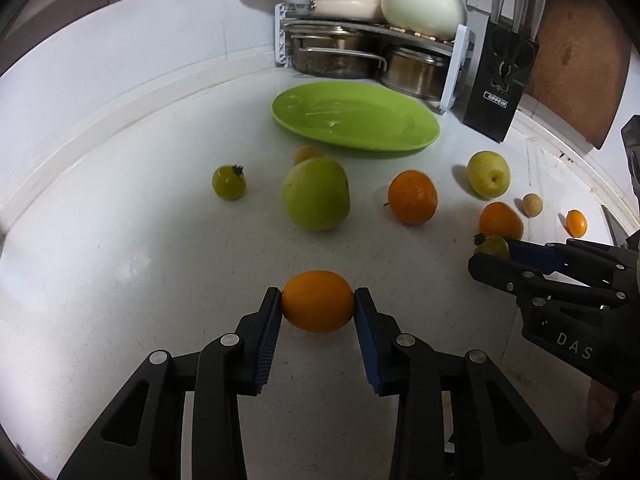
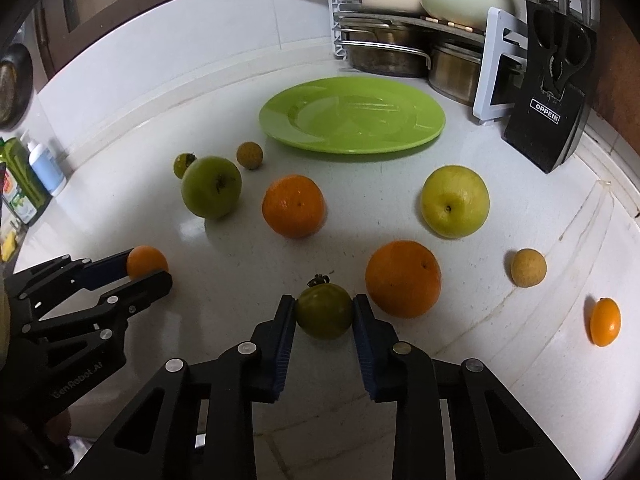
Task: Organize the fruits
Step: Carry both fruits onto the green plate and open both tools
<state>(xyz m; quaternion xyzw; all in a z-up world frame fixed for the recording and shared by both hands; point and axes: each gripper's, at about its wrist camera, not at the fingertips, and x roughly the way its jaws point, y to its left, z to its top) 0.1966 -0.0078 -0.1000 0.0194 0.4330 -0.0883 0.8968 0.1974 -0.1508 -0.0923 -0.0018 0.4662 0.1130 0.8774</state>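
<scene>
My left gripper (image 1: pixel 317 300) is shut on a small orange fruit (image 1: pixel 317 307), held just above the white counter; it also shows in the right wrist view (image 2: pixel 146 261). My right gripper (image 2: pixel 324 306) is shut on a small green tomato (image 2: pixel 324 312), seen in the left wrist view (image 1: pixel 493 245) too. An empty green plate (image 2: pixel 400 96) lies at the back. Loose on the counter are a green apple (image 2: pixel 211 192), a yellow-green apple (image 2: pixel 455 201), two oranges (image 2: pixel 293 205) (image 2: pixel 403 278), another green tomato (image 2: pixel 183 164), two tan longans (image 2: pixel 249 155) (image 2: pixel 529 267) and a small orange fruit (image 2: pixel 605 321).
A rack of pots and pans (image 2: pixel 400 40) and a black knife block (image 2: pixel 554 100) stand behind the plate at the back right. Bottles (image 2: pixel 32 176) stand at the far left. The counter's raised edge runs along the back and right.
</scene>
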